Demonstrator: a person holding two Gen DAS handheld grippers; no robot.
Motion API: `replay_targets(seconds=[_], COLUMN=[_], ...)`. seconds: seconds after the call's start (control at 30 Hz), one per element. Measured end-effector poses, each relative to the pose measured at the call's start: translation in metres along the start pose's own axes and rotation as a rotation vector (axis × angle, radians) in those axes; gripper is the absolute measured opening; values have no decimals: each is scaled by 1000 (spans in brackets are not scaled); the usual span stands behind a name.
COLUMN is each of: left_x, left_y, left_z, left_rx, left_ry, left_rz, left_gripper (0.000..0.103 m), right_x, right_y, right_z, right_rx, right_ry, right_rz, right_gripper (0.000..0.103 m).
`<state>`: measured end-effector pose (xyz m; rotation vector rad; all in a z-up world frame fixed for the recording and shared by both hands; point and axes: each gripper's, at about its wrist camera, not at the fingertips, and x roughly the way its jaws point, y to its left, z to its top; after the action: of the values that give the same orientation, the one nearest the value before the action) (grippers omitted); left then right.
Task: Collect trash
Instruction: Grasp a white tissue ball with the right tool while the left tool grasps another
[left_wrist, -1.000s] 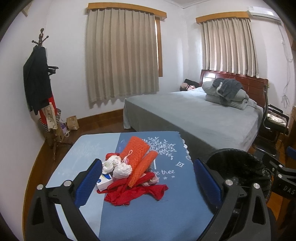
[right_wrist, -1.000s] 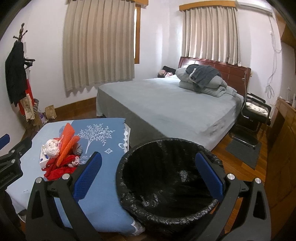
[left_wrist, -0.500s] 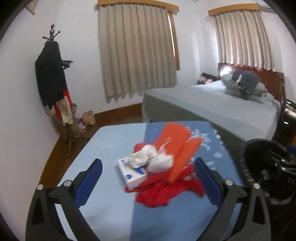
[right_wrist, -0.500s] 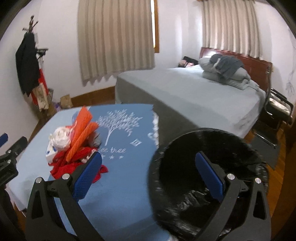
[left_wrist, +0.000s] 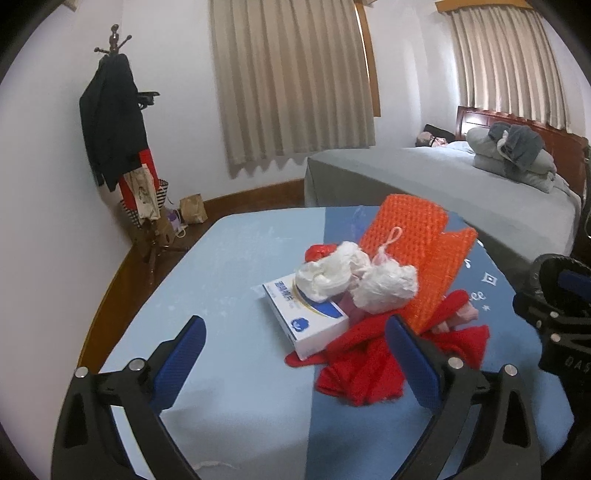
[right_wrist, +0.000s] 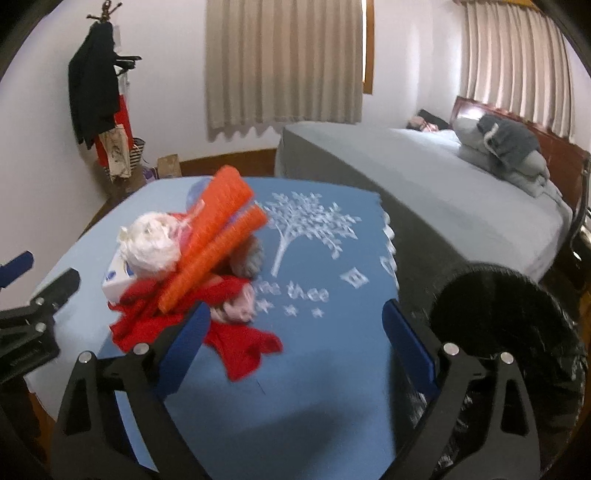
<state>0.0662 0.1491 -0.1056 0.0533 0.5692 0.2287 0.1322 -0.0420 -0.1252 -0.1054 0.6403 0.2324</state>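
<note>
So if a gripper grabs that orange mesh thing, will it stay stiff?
Probably not. The orange mesh looks like open netting folded over itself, so it likely flops and weighs little. It leans on the red cloth, which may drag along.

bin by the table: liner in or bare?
Lined. The bin beside the blue-covered table shows crinkled glossy black plastic over its rim and down its outer wall. Whether it holds anything: cannot tell.

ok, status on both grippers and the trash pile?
Left gripper open, empty. Right gripper empty, jaws closing slightly. Trash pile untouched on blue table. Lined bin at right, path clear.
</note>
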Motion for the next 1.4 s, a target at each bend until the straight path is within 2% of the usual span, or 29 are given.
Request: replay_targets(seconds=[0.07,0.37,0.57,0.67,0.73,0.87,0.93,1.0,1.13,1.4], left_x=[7,28,38,41,43,49,52,54,55,64], left_y=[8,51,72,77,79,79,80,79,75,48], left_z=[3,13,14,13,12,11,12,13,15,30], left_rx=[-13,-60,-92,-101,-105,-113,-118,-116,-108,-76], left_ry=[10,11,29,37,42,53,58,59,59,37], left_rz=[16,113,138,140,139,134,129,127,117,36], left_gripper=[93,92,92,92,92,92,92,92,92,90], right_x=[3,25,40,48,56,68,72,75,67,32], right_y=[6,57,84,89,92,96,101,102,98,59], right_z=[9,38,43,42,40,32,29,26,31,56], right_rx=[3,-42,-75,-88,-93,-102,-109,-104,-100,-43], right_ry=[-8,-20,6,20,42,87,105,129,114,18], right_rz=[41,182,240,244,250,284,320,351,379,332], right_gripper=[83,76,67,65,59,54,43,39,28,27])
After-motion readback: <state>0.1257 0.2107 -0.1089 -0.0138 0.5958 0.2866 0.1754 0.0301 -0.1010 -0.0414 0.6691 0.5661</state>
